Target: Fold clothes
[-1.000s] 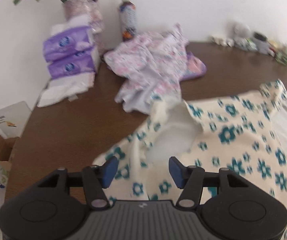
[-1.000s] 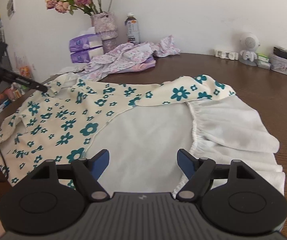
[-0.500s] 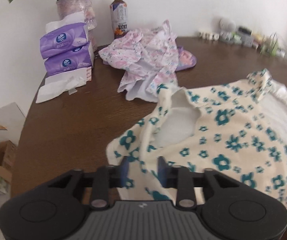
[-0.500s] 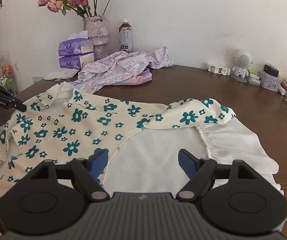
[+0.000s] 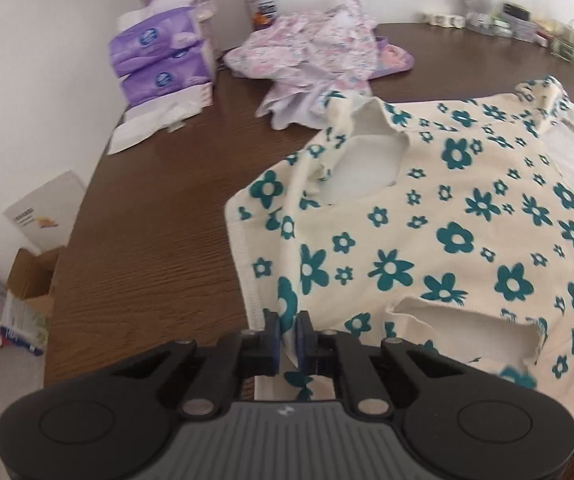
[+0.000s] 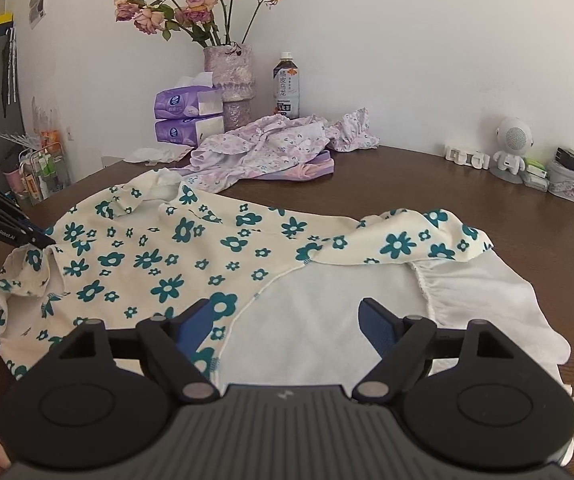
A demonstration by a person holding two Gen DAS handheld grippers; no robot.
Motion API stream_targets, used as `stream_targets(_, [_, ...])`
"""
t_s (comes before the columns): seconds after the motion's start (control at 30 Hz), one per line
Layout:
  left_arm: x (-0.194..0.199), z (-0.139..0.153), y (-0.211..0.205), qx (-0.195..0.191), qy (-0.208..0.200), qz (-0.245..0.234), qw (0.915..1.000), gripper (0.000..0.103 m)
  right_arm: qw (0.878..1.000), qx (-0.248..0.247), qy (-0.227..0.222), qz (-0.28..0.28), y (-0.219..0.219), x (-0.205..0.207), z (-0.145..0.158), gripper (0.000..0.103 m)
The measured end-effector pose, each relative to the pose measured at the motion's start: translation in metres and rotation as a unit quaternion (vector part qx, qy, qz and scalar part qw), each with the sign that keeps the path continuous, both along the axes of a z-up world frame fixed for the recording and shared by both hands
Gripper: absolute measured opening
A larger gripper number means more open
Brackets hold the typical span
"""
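Note:
A cream garment with teal flowers (image 5: pixel 447 232) lies spread on the brown table (image 5: pixel 159 240); its white lower part (image 6: pixel 327 312) reaches toward the right wrist camera. My left gripper (image 5: pixel 287 334) is shut on the garment's sleeve edge at the table's left side. From the right wrist view the same left gripper (image 6: pixel 49 240) pinches the sleeve at far left. My right gripper (image 6: pixel 287 320) hovers open above the seam between flowered and white cloth, with nothing between its fingers.
A crumpled pink-and-lilac garment (image 6: pixel 271 148) lies behind, beside purple tissue packs (image 6: pixel 187 116), a vase of roses (image 6: pixel 231 80) and a bottle (image 6: pixel 287 86). Small items and a white figurine (image 6: pixel 511 148) line the far right edge. A cardboard box (image 5: pixel 35 276) stands on the floor.
My left gripper went from open over the neckline to shut on the sleeve edge, pulling back toward the near left. The right gripper drew back slightly and stays open.

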State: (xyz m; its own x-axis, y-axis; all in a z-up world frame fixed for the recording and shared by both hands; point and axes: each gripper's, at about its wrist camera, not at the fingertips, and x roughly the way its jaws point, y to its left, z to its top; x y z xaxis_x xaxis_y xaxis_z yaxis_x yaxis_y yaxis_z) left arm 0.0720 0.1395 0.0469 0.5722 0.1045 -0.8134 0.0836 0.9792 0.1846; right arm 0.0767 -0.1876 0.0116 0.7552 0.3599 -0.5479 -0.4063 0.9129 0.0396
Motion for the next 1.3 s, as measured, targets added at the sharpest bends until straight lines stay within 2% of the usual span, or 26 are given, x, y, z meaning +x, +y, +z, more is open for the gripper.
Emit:
stream_targets(0.1, [-0.005, 0.013, -0.007, 0.009, -0.025, 0.011, 0.9996, 0.022, 1.000, 0.012, 0.004, -0.014, -0.018, -0.005, -0.006, 0.081])
stream_targets(0.17, [-0.009, 0.027, -0.018, 0.022, -0.055, 0.002, 0.9982, 0.049, 1.000, 0.018, 0.002, -0.019, -0.026, -0.010, -0.007, 0.081])
stream_targets(0.23, [-0.013, 0.039, -0.032, 0.014, -0.079, -0.027, 0.9964, 0.054, 0.999, 0.024, -0.001, -0.027, -0.034, -0.015, -0.008, 0.081])
stream_targets(0.3, [-0.014, 0.046, -0.048, -0.001, -0.089, -0.068, 0.9937, 0.054, 0.999, 0.028, -0.002, -0.039, -0.041, -0.018, -0.009, 0.081])
stream_targets(0.43, [0.000, 0.034, -0.072, -0.032, -0.059, -0.120, 0.9906, 0.057, 0.998, 0.030, -0.005, -0.059, -0.050, -0.021, -0.009, 0.081])
stream_targets(0.57, [0.030, 0.023, -0.080, -0.083, -0.033, -0.135, 0.9869, 0.057, 0.998, 0.014, -0.011, -0.053, -0.049, -0.018, -0.001, 0.081])
stream_targets(0.7, [0.076, 0.028, -0.083, -0.109, -0.043, -0.106, 0.9874, 0.057, 0.998, -0.040, -0.038, -0.032, -0.041, 0.003, 0.026, 0.081])
stream_targets(0.8, [0.109, 0.021, -0.080, -0.138, -0.021, -0.072, 0.9876, 0.058, 0.995, -0.086, -0.055, -0.004, -0.029, 0.030, 0.047, 0.079])
stream_targets(0.87, [0.132, 0.017, -0.078, -0.157, -0.007, -0.049, 0.9864, 0.058, 0.993, -0.104, -0.048, 0.026, -0.015, 0.054, 0.055, 0.073])
stream_targets(0.97, [0.159, 0.008, -0.076, -0.176, 0.007, -0.019, 0.9842, 0.058, 0.989, -0.135, -0.008, 0.055, 0.007, 0.098, 0.046, 0.058])
stream_targets(1.03, [0.168, -0.001, -0.074, -0.181, 0.010, 0.001, 0.9833, 0.057, 0.991, -0.124, 0.029, 0.052, 0.011, 0.127, 0.035, 0.053])
stream_targets(1.13, [0.179, -0.011, -0.070, -0.201, 0.010, 0.017, 0.9794, 0.057, 0.992, -0.100, 0.060, 0.039, 0.013, 0.163, 0.022, 0.052])
stream_targets(1.23, [0.184, -0.012, -0.070, -0.206, -0.007, 0.011, 0.9784, 0.054, 0.990, -0.115, 0.065, 0.041, 0.022, 0.187, 0.014, 0.051])
stream_targets(1.3, [0.184, -0.013, -0.070, -0.205, -0.014, 0.001, 0.9787, 0.046, 0.985, -0.139, 0.084, 0.057, 0.031, 0.198, 0.002, 0.051])
